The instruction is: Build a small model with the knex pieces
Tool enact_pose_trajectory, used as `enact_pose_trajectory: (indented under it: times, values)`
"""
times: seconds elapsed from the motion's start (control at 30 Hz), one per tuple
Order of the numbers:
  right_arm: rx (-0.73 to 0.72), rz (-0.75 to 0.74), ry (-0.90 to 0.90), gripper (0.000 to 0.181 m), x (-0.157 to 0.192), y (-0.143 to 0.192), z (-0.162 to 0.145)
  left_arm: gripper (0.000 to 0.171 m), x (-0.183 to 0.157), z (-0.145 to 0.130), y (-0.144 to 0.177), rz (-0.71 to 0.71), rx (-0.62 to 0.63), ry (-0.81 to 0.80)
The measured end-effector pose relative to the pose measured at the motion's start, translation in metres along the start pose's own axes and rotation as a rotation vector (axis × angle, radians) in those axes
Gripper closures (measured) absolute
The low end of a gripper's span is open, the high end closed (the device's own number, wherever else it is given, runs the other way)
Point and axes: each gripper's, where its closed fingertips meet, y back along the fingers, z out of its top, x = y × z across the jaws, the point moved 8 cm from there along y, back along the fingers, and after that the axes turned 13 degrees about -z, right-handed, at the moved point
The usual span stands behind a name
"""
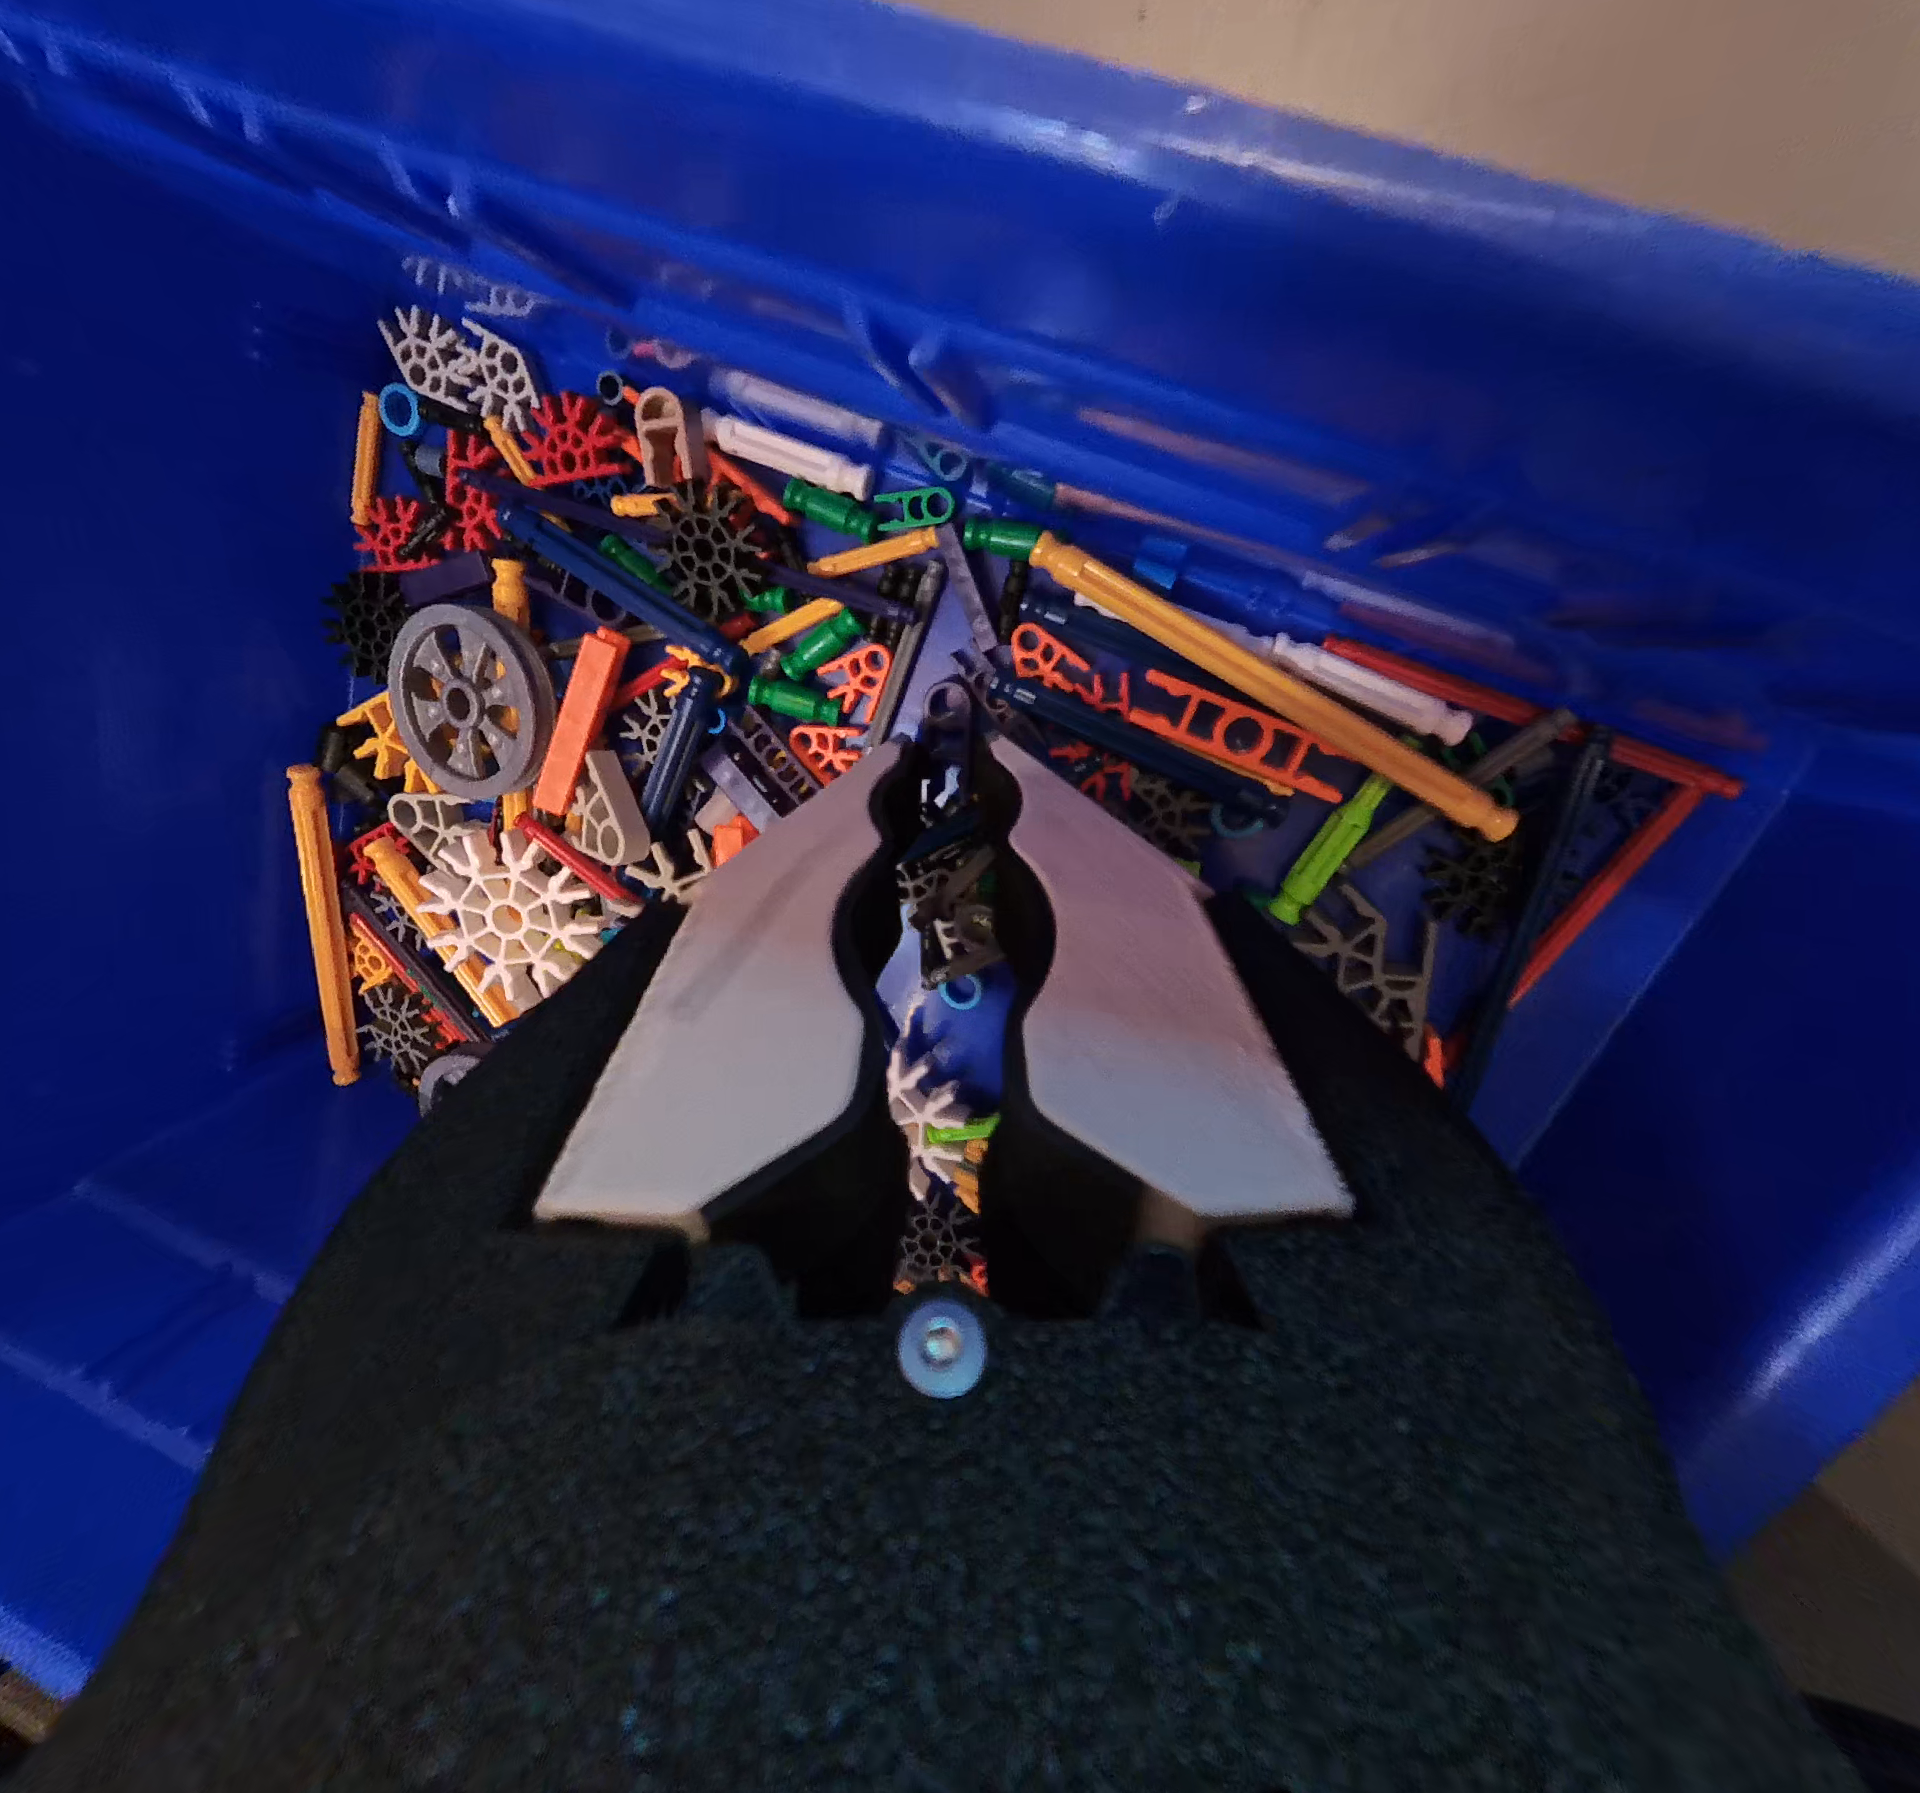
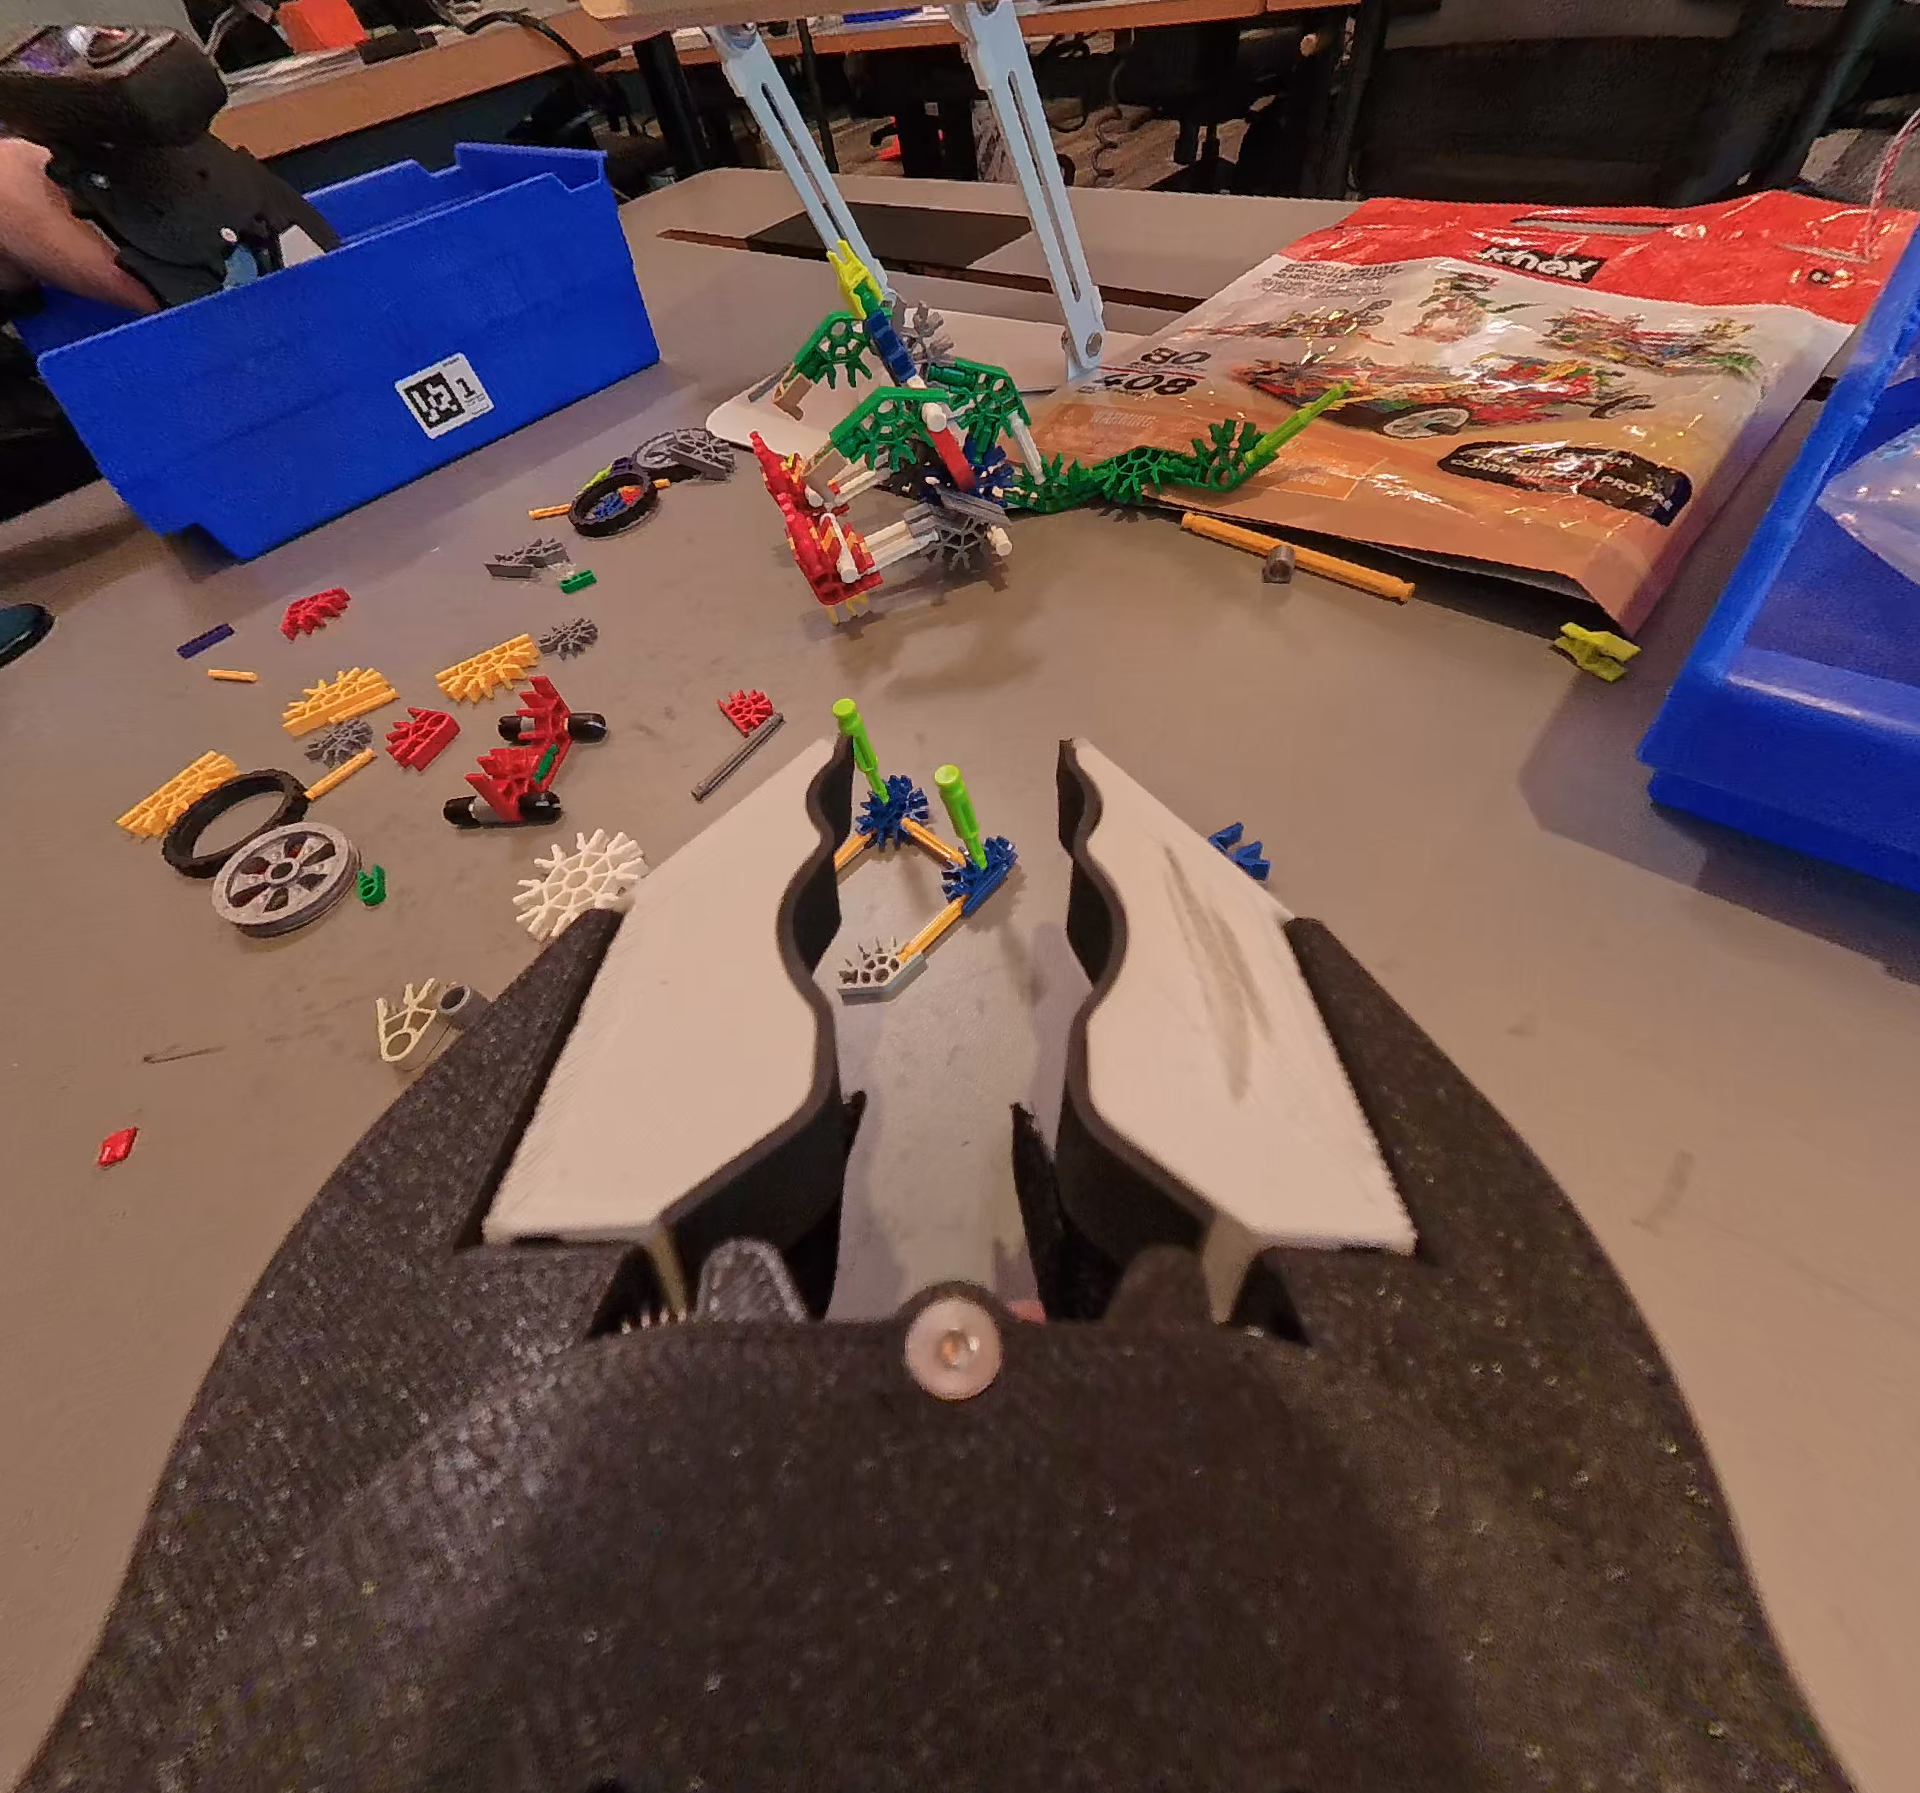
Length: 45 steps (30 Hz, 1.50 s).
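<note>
Our left gripper [image 1: 940, 756] hangs inside the blue bin [image 1: 1143, 216], its jaws drawn nearly together at the tips, where a small dark piece [image 1: 948, 709] sits; we cannot tell whether the tips pinch it or merely lie over the heap. It points steeply down, probably because the bin walls are high and the parts lie at the bottom. The bin holds a jumble of rods and connectors: a grey wheel [image 1: 468, 713] to the left, a white snowflake connector [image 1: 509, 912] below it, a long yellow rod [image 1: 1268, 694] slanting to the right, with orange, green and red pieces between. Our right gripper [image 2: 951, 756] hovers low over the surface [image 2: 1455, 1068] with jaws spread and nothing in them; a small assembly [image 2: 914, 860] of blue connectors, yellow rods and two green rods stands between and just beyond the tips, so the spread seems meant to straddle it. Loose parts lie to the left: a white connector [image 2: 579, 881], a wheel [image 2: 283, 876] beside a tyre [image 2: 234, 821], red and yellow pieces. Farther off stands a larger model [image 2: 904, 455], green and red, near a printed bag [image 2: 1507, 372]. The blue bin [image 2: 343, 372] sits far left, the other gripper [image 2: 156, 185] dipping into it, and a second blue bin [image 2: 1787, 725] lies at the right edge.
</note>
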Motion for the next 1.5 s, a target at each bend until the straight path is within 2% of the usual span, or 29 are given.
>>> enact_pose_trajectory:
  times: [0.77, 0.9, 1.13, 1.5]
  values:
    - [-0.007, 0.008, 0.000, 0.142, 0.000, 0.001, 0.000, 0.164, -0.003, 0.004, 0.001, 0.008, -0.033, 0.002]
    - [-0.008, 0.010, 0.007, 0.142, 0.001, 0.001, 0.000, 0.165, -0.004, 0.007, 0.011, 0.045, -0.083, -0.007]
    - [-0.008, 0.012, 0.005, 0.142, 0.001, 0.001, 0.000, 0.164, -0.003, 0.003, 0.026, 0.202, -0.129, -0.037]
    - [-0.009, 0.013, -0.001, 0.142, 0.001, 0.001, 0.000, 0.165, -0.007, 0.004, 0.043, 0.265, -0.202, -0.031]
